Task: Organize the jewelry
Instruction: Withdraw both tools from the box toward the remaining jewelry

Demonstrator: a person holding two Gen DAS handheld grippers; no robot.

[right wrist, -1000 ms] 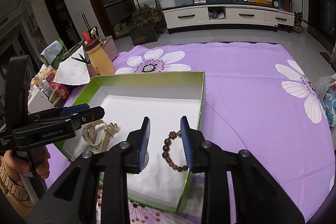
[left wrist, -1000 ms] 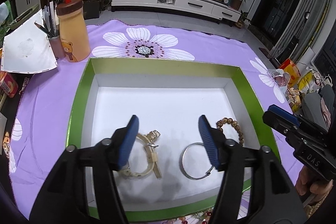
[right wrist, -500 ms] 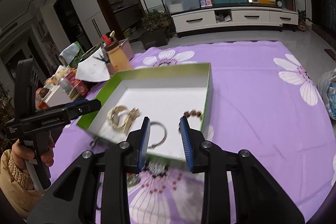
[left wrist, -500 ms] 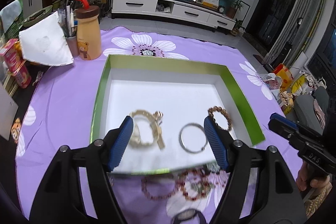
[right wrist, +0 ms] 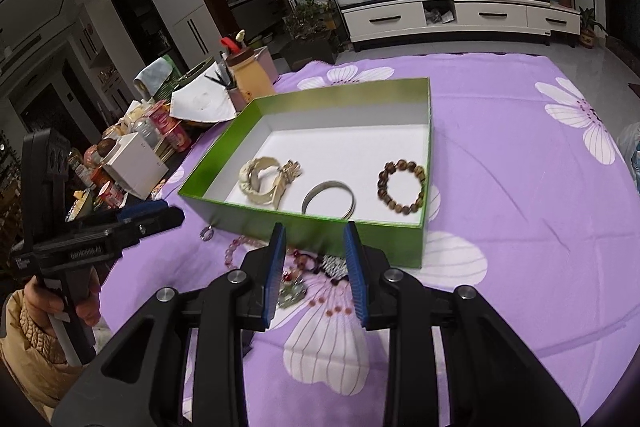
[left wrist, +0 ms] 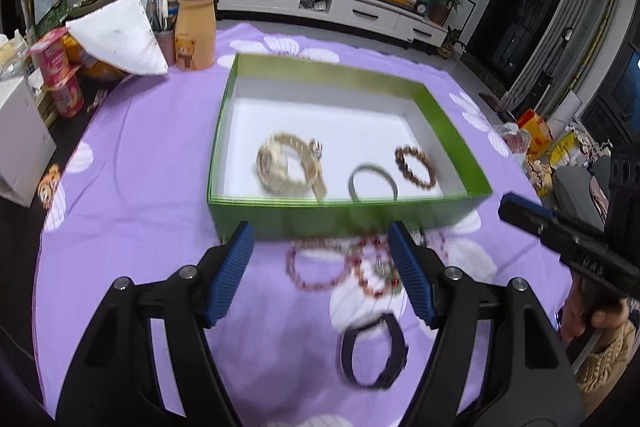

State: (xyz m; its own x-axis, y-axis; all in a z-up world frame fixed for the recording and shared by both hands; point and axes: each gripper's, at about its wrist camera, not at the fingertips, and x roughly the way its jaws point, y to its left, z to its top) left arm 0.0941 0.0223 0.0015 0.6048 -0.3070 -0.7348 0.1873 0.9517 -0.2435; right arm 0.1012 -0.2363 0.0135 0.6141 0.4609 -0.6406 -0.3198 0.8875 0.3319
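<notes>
A green box (left wrist: pixel 348 217) (right wrist: pixel 304 103) with a white floor holds a gold watch (left wrist: pixel 288 167) (right wrist: pixel 266 181), a silver bangle (left wrist: pixel 373 182) (right wrist: pixel 329 201) and a brown bead bracelet (left wrist: pixel 415 167) (right wrist: pixel 401 186). In front of the box on the purple cloth lie a pink bead bracelet (left wrist: pixel 316 269) (right wrist: pixel 236 251), a heap of red beads (left wrist: pixel 376 273) (right wrist: pixel 310 267) and a dark band (left wrist: pixel 374 357). My left gripper (left wrist: pixel 320 271) is open and empty above the loose pieces. My right gripper (right wrist: pixel 316 271) is open and empty over the heap.
A tan bear bottle (left wrist: pixel 195 27) (right wrist: pixel 250 73), a white paper (left wrist: pixel 120 35), snack cans (left wrist: pixel 60 75) and a white carton (left wrist: pixel 20 151) stand at the table's left. A small charm (right wrist: pixel 207 233) lies by the box's near corner. Bags sit off the right edge (left wrist: pixel 536 135).
Both grippers have pulled back from over the box toward me. The loose jewelry in front of the box has come into view. The left jaws have opened slightly wider.
</notes>
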